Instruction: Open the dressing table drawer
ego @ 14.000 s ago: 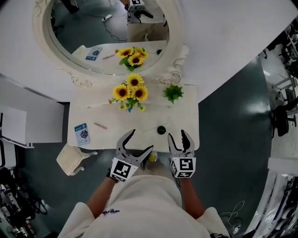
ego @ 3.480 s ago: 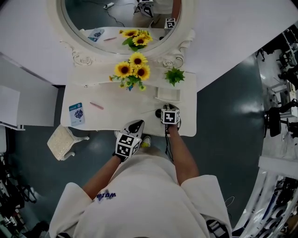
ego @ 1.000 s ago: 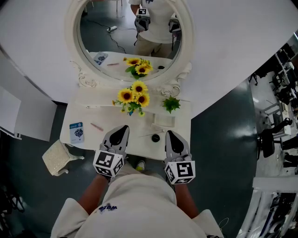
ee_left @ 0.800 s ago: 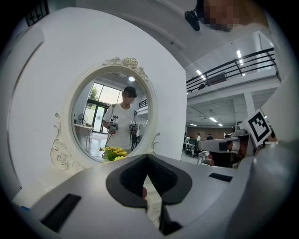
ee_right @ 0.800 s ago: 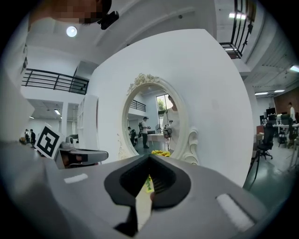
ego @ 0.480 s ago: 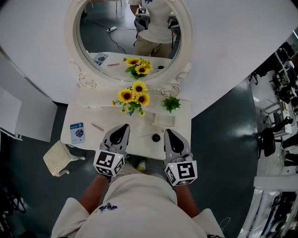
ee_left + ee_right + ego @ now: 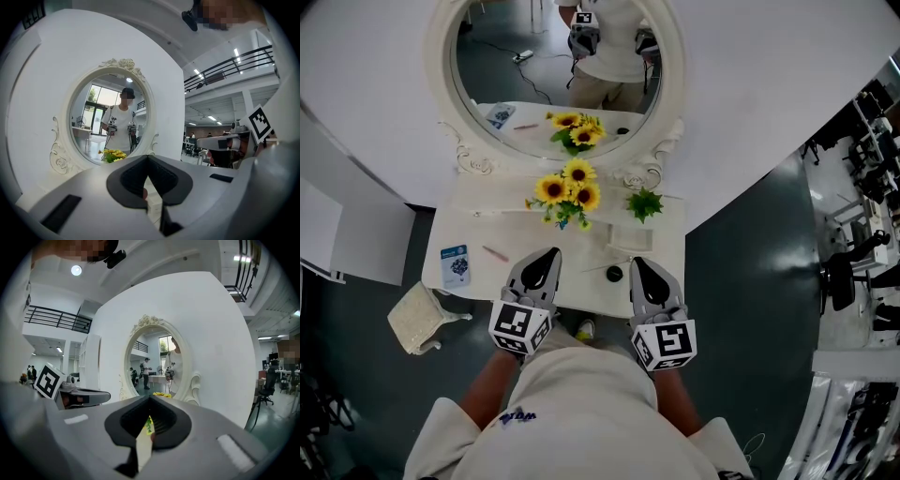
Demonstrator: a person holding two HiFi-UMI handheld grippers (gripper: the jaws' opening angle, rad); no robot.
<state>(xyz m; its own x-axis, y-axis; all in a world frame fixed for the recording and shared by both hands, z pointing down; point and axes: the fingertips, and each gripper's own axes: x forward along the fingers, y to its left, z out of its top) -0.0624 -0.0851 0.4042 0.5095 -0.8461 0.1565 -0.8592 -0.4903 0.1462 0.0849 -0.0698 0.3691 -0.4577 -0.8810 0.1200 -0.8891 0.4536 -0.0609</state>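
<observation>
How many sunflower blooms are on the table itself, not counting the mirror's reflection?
3 in the bouquet: top bloom, left bloom, right bloom. Smaller ones may be hidden underneath.

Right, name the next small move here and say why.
Probably just draw both back and rest: the small white drawer on the cream dressing table looks already pulled out, and the left gripper and right gripper hang shut, empty.

Sunflowers (image 7: pixel 566 191) on table (image 7: pixel 517 236) before mirror (image 7: pixel 551 58); plant (image 7: pixel 645 202) right, perhaps a card (image 7: pixel 455 265) left.
</observation>
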